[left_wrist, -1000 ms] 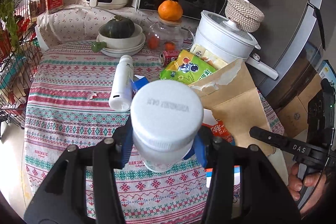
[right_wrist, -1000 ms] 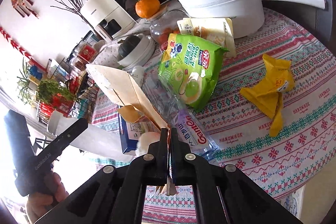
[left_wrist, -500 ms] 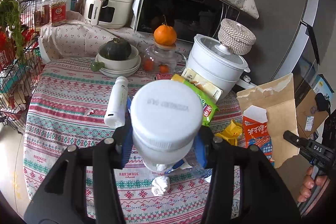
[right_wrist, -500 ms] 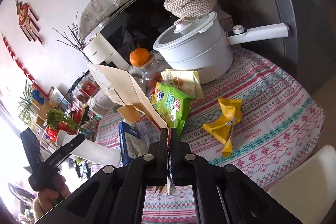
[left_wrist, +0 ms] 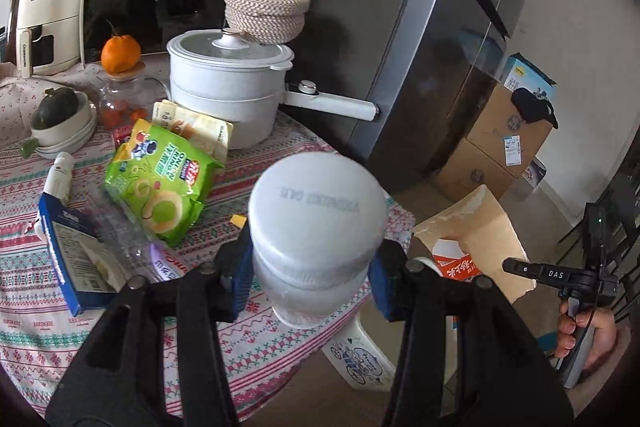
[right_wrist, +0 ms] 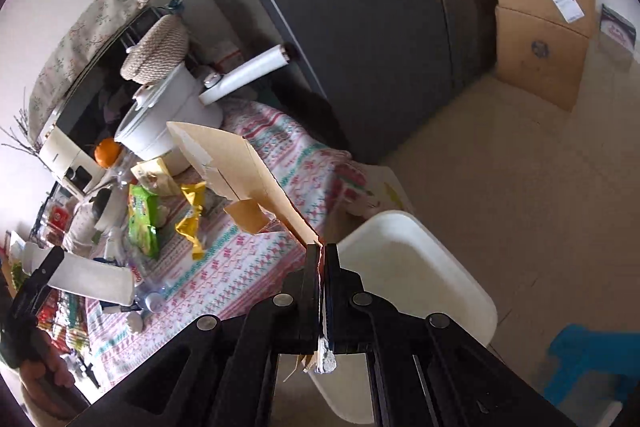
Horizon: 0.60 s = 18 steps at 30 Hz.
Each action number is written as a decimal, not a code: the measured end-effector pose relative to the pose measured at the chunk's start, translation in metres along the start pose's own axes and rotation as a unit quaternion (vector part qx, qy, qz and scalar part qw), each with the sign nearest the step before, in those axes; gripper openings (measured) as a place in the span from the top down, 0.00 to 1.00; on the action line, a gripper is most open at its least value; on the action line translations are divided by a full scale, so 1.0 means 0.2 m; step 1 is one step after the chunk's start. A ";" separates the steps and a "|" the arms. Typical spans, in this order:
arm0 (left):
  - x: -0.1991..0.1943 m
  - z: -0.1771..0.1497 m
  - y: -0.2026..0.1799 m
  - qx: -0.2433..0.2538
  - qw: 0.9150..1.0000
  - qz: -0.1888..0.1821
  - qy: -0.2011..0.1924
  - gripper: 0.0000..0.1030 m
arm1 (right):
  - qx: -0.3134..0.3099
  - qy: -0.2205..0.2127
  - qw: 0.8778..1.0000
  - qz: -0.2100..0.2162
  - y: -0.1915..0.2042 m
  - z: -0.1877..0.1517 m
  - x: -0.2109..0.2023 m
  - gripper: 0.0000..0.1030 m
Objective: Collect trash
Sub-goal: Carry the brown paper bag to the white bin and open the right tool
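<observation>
The left tool [left_wrist: 312, 267] clamped a white bottle [left_wrist: 316, 223] above the surface's [left_wrist: 260, 339] edge; the right tool [right_wrist: 323, 259] pinched a paper bag [right_wrist: 240, 171] over a white chair [right_wrist: 420, 291].

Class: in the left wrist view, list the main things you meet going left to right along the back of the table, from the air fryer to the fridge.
Air fryer → orange → white pot → pot handle → fridge.

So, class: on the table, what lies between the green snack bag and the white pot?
A pale yellow packet lies between the green snack bag and the white pot, leaning against the pot. The left wrist view shows it best.
</observation>
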<state>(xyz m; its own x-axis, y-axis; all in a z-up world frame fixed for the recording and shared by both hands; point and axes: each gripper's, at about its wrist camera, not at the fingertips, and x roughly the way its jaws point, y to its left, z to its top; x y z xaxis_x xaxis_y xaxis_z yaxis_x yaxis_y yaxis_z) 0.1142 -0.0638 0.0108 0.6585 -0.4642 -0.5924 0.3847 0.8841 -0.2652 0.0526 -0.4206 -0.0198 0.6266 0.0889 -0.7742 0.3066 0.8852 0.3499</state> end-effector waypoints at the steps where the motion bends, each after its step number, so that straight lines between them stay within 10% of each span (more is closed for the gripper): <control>1: 0.04 -0.02 -0.07 0.010 1.000 -0.010 0.009 0.51 | 0.007 0.010 1.000 -0.009 -0.05 -0.03 0.01 0.97; 18: 0.35 -0.26 -0.48 0.120 0.989 -0.027 0.088 0.51 | 0.130 0.226 0.965 -0.026 -0.43 -0.30 0.56 0.97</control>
<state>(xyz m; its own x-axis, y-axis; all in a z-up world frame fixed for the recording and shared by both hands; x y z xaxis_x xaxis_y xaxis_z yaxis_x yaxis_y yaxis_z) 0.0900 -0.1794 -0.0455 0.5190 -0.4745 -0.7109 0.5723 0.8107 -0.1233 0.0540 -0.4591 -0.1684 0.2460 0.2894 -0.9251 0.5350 0.7553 0.3785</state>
